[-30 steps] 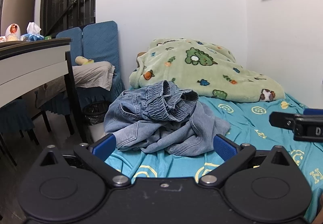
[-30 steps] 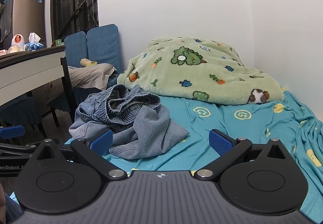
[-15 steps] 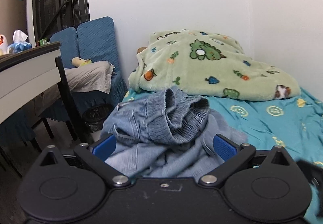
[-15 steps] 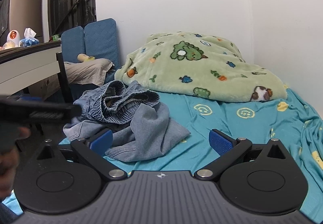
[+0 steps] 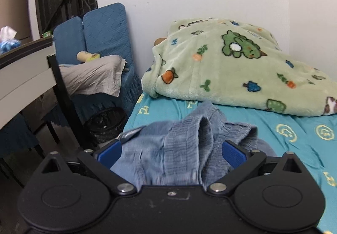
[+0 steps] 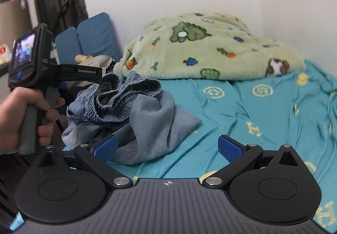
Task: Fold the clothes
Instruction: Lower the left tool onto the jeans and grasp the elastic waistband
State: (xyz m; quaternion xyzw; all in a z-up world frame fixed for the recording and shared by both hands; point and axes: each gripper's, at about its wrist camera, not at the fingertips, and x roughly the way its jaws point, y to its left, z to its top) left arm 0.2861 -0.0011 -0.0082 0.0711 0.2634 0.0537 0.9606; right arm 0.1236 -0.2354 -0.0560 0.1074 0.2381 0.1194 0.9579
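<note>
Nearest in the left wrist view, the left hand-held gripper (image 5: 171, 150) stands wide open, its blue pads (image 5: 233, 151) spread to either side of a bunched fold of the denim garment (image 5: 179, 149). The cloth fills the gap between the jaws, but neither pad is pressed closed on it; whether the pads touch the fabric cannot be told. In the right wrist view, the right hand-held gripper (image 6: 167, 147) is likewise spread wide and holds nothing; its left pad (image 6: 106, 146) sits against the near edge of the denim heap, its right pad over bare sheet. To the left there, a person's hand (image 6: 23, 116) grips the handle of the left device, whose fingers reach into the garment's gathered waistband (image 6: 126, 95). The crumpled denim lies at the near left part of the bed (image 6: 242, 120), on the teal printed sheet. Beyond it rests a green fleece blanket (image 5: 231, 69) against the white wall. Left of the bed stand blue chairs (image 5: 101, 29) and a tabletop (image 5: 25, 61).
</note>
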